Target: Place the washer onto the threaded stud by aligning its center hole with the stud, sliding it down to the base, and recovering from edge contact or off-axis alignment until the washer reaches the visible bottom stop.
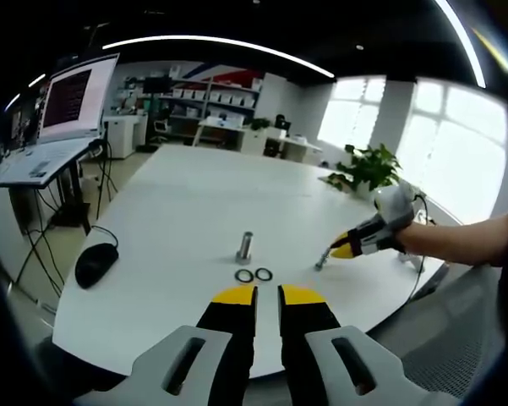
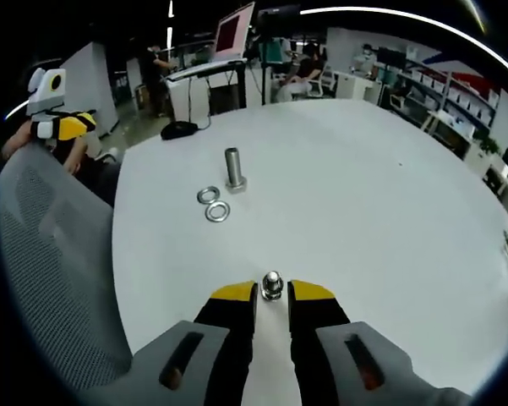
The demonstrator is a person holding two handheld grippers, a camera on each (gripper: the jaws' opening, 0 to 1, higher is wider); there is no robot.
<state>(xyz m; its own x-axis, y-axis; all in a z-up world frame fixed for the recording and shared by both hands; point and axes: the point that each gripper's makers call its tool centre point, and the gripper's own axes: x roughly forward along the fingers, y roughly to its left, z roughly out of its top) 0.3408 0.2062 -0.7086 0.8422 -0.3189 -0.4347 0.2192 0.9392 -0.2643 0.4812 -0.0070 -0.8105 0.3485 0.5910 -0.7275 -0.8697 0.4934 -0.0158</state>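
On the smooth white tabletop, two flat metal ring washers lie side by side just beside the upright steel stud on its square base. The left gripper holds nothing, fingers slightly spread. The right gripper pinches a small round-headed metal bolt

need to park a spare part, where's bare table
Free: the wide table beyond the stud, and between stud and right gripper. Crowded: the two washers beside the stud's base, and the mouse at the edge.
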